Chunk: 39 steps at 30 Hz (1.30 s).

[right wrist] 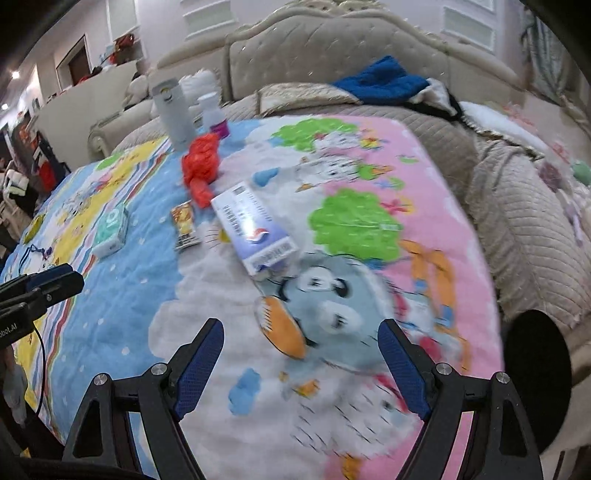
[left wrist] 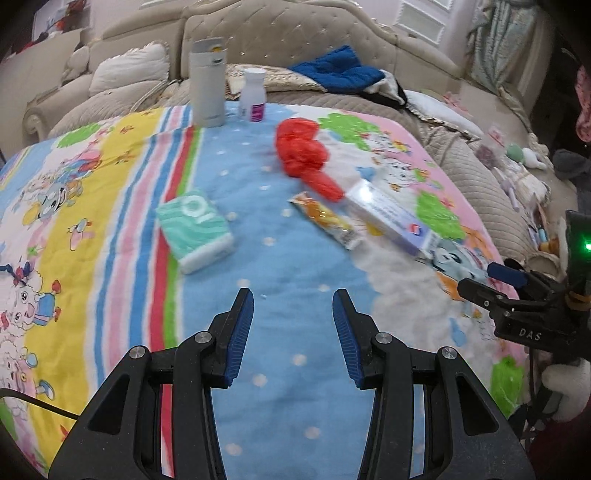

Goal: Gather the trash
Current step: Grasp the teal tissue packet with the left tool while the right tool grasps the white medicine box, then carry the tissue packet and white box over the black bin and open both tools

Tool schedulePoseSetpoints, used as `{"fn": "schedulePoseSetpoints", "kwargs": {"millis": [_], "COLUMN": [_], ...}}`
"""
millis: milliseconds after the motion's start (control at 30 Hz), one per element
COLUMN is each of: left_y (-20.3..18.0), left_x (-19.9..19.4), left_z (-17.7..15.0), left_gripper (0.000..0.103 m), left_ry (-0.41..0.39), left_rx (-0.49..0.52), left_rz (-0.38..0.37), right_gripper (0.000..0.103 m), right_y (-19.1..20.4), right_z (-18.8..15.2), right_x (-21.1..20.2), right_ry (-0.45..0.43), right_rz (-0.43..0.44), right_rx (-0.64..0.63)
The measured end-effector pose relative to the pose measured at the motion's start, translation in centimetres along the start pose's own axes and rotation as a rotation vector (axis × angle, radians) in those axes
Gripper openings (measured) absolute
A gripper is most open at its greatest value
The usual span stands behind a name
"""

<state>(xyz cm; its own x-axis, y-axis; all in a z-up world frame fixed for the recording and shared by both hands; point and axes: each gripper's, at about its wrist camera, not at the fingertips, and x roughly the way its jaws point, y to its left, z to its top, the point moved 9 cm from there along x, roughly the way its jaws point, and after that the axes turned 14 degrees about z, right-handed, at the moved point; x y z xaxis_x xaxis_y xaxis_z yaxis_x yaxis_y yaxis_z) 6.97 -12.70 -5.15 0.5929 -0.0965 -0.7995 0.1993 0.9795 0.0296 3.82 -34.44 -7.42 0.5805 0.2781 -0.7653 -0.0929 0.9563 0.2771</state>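
On a cartoon blanket lie a crumpled red plastic bag, an orange snack wrapper, a white-and-purple box and a green tissue pack. My left gripper is open and empty, hovering short of them. In the right wrist view the red bag, wrapper, box and tissue pack lie ahead to the left. My right gripper is open and empty above the blanket. It also shows in the left wrist view.
A grey thermos and a white bottle with a purple label stand at the blanket's far edge. A blue cloth lies by the beige headboard. Small toys lie at right.
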Motion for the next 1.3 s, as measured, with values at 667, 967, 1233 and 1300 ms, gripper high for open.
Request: {"fn": "schedulePoseSetpoints", "kwargs": {"millis": [667, 967, 1233, 1300], "left_y": [7.6, 6.2, 5.4, 5.0], "left_x": [8.4, 11.7, 10.5, 9.5], "left_z": [4.5, 5.8, 5.1, 4.7], "left_gripper": [0.054, 0.059, 0.048, 0.047], "left_ry": [0.13, 0.127, 0.105, 0.096], "left_rx": [-0.25, -0.202, -0.148, -0.134], "left_rz": [0.009, 0.106, 0.074, 0.063], "right_gripper": [0.052, 0.05, 0.057, 0.07], "right_y": [1.4, 1.2, 1.2, 1.4], "right_z": [7.7, 3.4, 1.6, 1.7], "right_x": [11.8, 7.0, 7.6, 7.8], "right_ry": [0.064, 0.086, 0.07, 0.071], "right_rz": [0.082, 0.137, 0.077, 0.115], "right_rx": [-0.132, 0.011, 0.003, 0.015]}}
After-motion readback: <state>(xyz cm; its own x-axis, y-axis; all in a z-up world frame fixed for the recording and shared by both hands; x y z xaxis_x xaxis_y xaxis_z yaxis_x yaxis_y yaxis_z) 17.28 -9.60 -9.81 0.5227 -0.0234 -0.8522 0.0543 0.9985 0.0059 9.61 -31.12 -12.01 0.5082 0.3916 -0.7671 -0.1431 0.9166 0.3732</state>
